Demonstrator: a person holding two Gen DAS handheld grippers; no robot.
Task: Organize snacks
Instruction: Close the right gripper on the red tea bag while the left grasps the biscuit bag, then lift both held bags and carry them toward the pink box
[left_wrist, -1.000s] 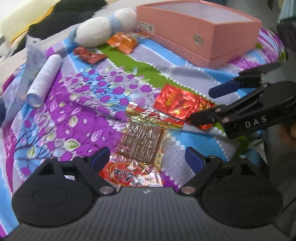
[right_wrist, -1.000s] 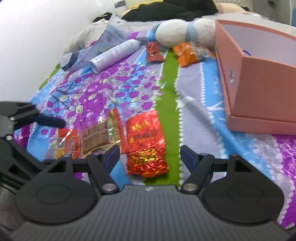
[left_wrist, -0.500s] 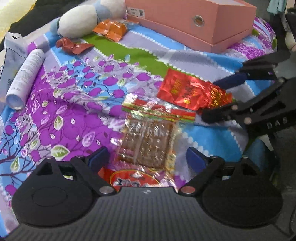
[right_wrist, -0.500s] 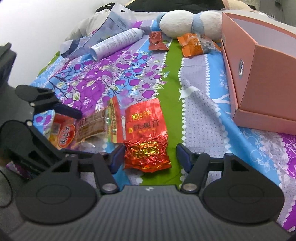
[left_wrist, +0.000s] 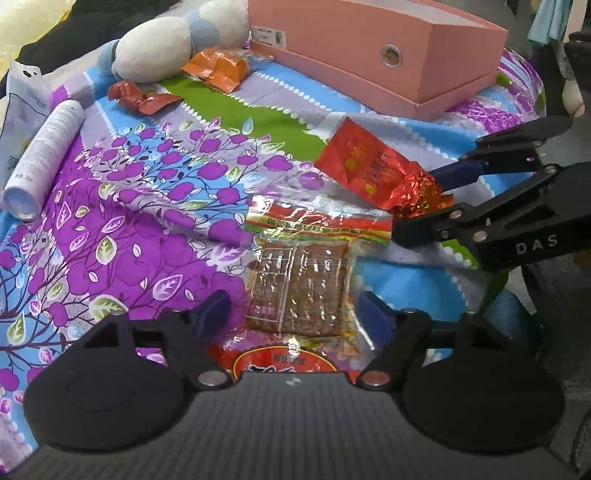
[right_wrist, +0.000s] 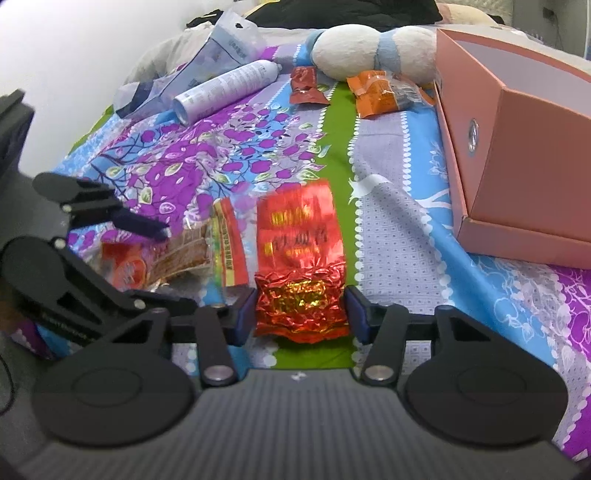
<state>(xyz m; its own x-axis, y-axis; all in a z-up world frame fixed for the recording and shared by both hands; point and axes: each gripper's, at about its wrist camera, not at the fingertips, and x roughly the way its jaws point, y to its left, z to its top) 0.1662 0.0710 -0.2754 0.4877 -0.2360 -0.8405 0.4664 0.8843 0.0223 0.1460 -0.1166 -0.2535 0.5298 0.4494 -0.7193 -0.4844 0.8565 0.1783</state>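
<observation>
Right tongs (right_wrist: 301, 314) now astride foil packet (right_wrist: 301, 258)

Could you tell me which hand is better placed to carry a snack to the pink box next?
Right. The right tool is closing with the red foil packet between its pads, and the pink box lies open on that side. The left tool is closing with wider jaws around the clear jerky packet.
</observation>
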